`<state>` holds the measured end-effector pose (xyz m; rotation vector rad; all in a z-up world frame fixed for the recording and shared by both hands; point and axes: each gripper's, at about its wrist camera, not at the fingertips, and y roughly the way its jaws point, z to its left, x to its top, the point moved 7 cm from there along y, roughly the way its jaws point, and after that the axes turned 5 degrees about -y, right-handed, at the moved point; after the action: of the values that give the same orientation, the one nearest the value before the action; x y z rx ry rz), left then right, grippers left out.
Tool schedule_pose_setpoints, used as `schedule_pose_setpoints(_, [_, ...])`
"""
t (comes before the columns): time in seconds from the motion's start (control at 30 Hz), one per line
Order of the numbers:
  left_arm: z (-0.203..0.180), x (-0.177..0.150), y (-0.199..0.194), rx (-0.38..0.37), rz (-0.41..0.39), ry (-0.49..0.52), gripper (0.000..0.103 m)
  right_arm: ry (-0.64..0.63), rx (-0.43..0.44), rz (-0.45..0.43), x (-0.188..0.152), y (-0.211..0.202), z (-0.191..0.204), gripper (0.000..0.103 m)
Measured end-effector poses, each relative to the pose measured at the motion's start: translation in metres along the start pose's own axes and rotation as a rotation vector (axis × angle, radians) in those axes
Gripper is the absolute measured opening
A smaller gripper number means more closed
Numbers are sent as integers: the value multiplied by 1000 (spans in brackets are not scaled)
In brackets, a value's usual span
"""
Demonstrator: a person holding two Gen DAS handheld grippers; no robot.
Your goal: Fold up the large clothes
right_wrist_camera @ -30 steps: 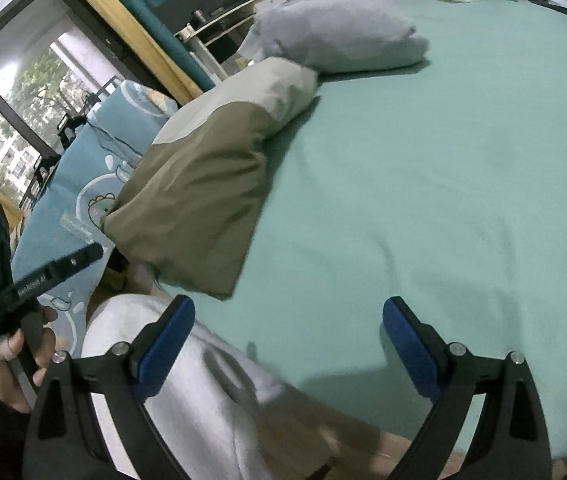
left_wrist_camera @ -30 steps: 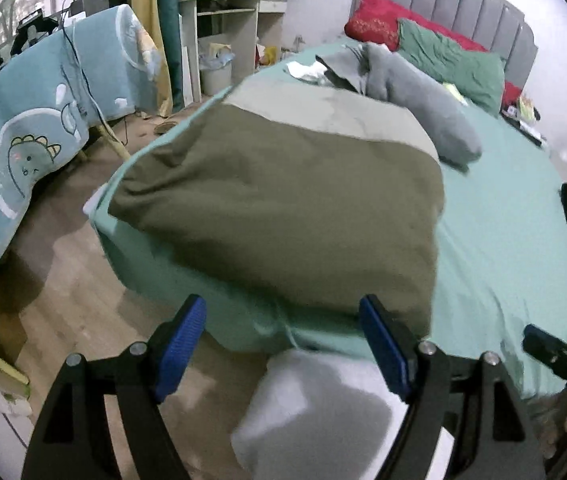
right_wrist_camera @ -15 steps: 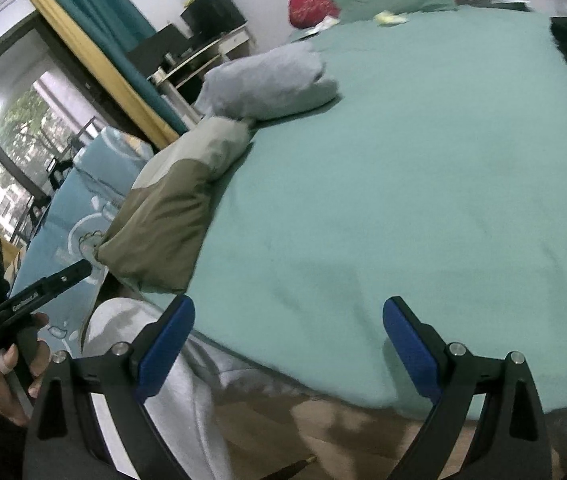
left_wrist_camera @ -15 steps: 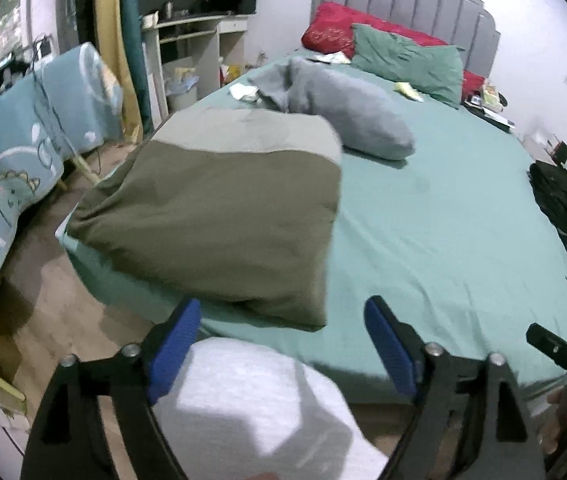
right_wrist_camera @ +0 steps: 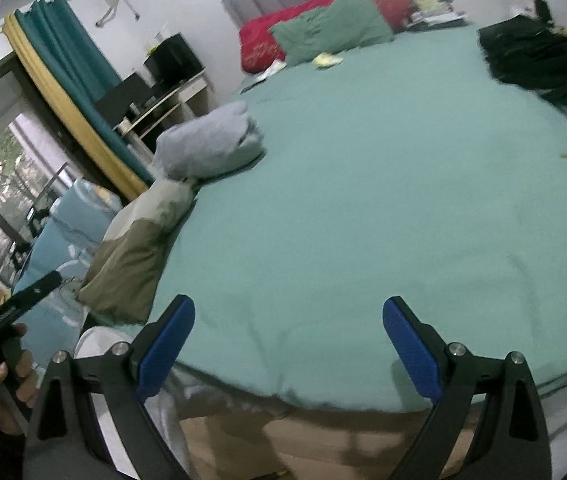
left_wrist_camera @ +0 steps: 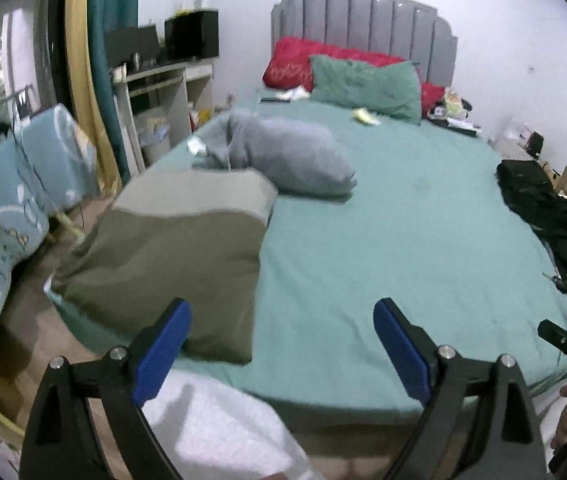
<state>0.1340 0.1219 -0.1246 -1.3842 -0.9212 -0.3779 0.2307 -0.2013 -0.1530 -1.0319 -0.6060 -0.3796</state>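
- Olive garment (left_wrist_camera: 171, 256), folded, lies at the bed's (left_wrist_camera: 403, 248) left corner, overhanging the edge; open sheet to its right.
- Left hand-held gripper (left_wrist_camera: 281, 344) opening, empty; right hand-held gripper (right_wrist_camera: 287, 340) wide, empty.
- Black clothing (left_wrist_camera: 543, 208) is cut off at the right.

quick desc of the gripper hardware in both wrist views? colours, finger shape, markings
The left gripper and right gripper look the same: black angular finger arms with triangular cutouts and silver bolt heads, tipped with flat blue pads. Seen from the other view, the handheld body is black with small white lettering, too blurred to read. No cables or sleeves can be made out.
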Motion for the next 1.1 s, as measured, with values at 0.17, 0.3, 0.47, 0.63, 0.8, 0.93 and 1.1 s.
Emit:
schedule_pose_setpoints(0.17, [-16,20,-26,-36,-82,-5,95,-29,-62,-78,20,-43,-17,95])
schedule_pose_setpoints(0.3, [-25,38,-54,-66,-171,-6,97,-64,-98,-134,35,-79,-17,96])
schedule_pose_setpoints(0.47, [-33,55,-83,-81,-258,-5,99,-114,-137,-222,56,-130,-7,99])
schedule_pose_setpoints(0.63, [-41,66,-113,-99,-341,14,99,-169,-154,-308,75,-169,19,102])
schedule_pose_setpoints(0.8, [-46,75,-146,-17,-470,76,102,-264,-158,-409,91,-209,63,102])
schedule_pose_setpoints(0.93, [-45,76,-167,-71,-512,69,102,-316,-152,-473,96,-234,91,102])
schedule_pose_setpoints(1.1, [-35,73,-171,-134,-497,28,103,-330,-135,-492,99,-236,111,102])
